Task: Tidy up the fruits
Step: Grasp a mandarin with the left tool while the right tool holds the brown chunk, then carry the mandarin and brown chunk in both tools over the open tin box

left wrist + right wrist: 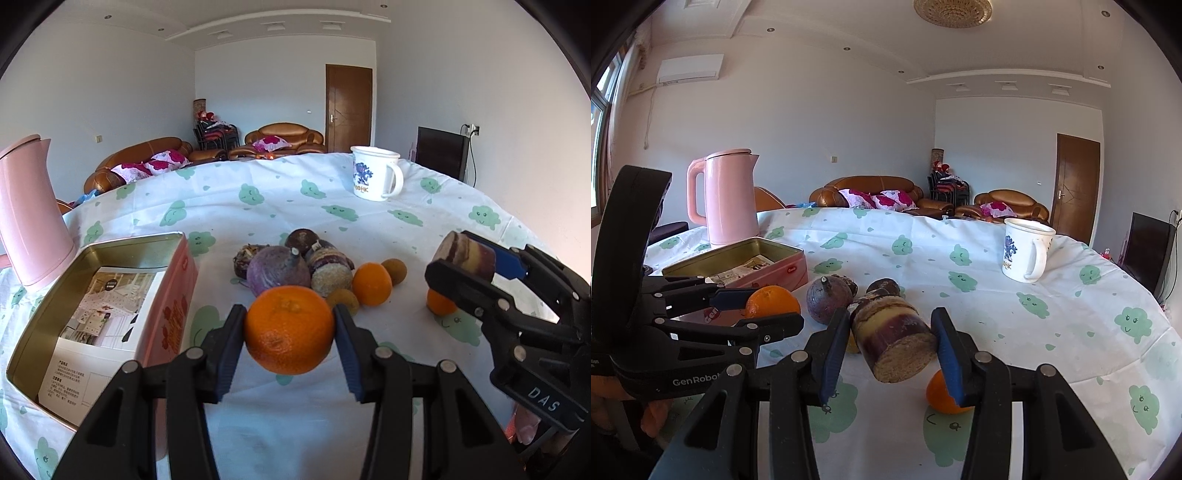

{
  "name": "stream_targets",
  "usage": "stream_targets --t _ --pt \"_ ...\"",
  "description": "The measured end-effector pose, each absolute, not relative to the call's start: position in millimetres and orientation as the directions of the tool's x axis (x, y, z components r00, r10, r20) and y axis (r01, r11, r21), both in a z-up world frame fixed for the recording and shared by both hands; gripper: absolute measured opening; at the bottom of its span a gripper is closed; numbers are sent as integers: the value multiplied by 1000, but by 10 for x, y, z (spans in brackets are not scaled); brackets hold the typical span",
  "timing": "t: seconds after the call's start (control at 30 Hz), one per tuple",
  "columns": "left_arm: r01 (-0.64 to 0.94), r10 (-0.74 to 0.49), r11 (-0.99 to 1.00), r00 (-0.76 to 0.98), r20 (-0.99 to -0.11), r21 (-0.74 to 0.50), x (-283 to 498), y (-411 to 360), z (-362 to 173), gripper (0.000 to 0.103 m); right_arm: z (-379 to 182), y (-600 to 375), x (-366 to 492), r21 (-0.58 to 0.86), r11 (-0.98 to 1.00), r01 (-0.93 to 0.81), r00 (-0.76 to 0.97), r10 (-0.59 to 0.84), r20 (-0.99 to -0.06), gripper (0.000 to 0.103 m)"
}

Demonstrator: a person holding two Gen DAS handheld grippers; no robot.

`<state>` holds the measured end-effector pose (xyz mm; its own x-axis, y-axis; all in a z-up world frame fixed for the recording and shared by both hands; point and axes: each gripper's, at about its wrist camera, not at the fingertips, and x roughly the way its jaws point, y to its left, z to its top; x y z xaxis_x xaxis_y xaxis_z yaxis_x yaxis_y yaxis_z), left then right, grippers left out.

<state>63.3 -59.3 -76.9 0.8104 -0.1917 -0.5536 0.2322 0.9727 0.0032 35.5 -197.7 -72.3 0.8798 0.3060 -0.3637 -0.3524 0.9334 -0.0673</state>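
The left gripper [290, 334] is squeezing an orange [289, 329] between its fingers, holding it above the desk [332, 184] just beside the open pink tin [177, 295] near the desk's left edge. The right gripper [890, 345] is clamping a cut sugarcane piece [894, 338]. The orange is round and gripped only at its sides, so it is risking rolling free and dropping onto the heaped fruit [295, 266] behind, or knocking the tin's rim.
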Motion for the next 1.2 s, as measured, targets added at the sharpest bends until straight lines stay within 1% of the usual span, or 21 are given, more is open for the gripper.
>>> stream_targets --t 0.53,1.2 --pt "197 -154 979 868 -472 43 509 -556 -628 49 -668 -1942 281 -82 927 -365 891 322 -319 48" --pt "151 -113 986 911 -396 67 401 -484 -506 49 -606 -1925 174 -104 924 -368 907 332 -260 48"
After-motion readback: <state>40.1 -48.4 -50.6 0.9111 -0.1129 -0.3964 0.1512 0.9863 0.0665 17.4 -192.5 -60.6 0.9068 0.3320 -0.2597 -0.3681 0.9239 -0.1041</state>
